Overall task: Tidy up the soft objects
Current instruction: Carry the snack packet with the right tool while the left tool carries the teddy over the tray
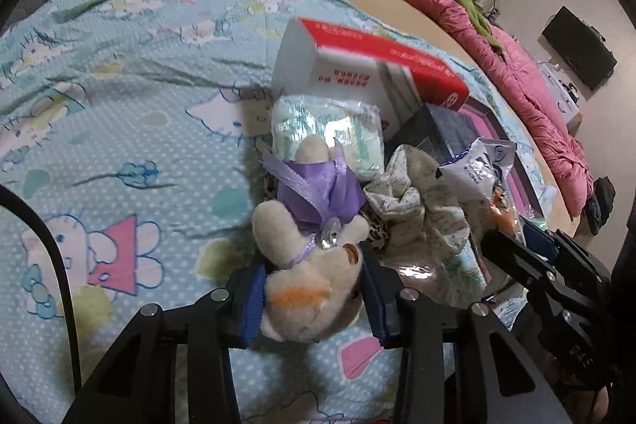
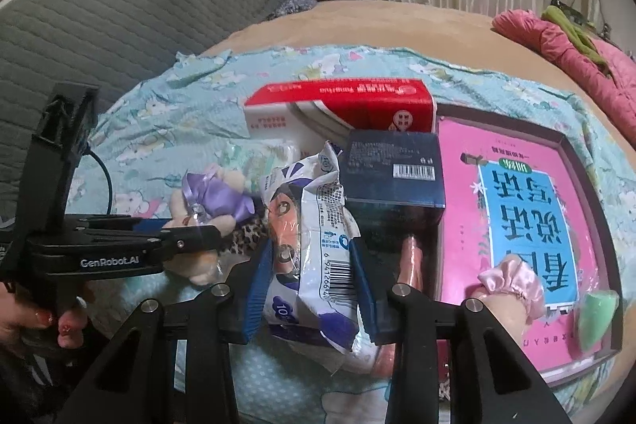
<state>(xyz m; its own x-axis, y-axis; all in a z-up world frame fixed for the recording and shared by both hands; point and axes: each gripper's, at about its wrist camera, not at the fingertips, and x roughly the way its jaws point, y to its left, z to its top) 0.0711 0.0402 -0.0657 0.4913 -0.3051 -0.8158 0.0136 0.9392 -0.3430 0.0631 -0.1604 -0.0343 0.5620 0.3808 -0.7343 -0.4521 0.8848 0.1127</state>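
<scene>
On my left gripper, seen from the right wrist camera, the side of the body carries white lettering that reads "GenRobot.AI". The white and blue packet between my right tool's pads bears a barcode with the digits "6 94126640" readable beneath it, and a "10" on its lower blue part; its small print is too fine to read. The dark blue box has a barcode label, digits unreadable. The red and white carton shows upside-down Chinese print that I cannot make out. The pink book has large upside-down Chinese characters on a blue panel
</scene>
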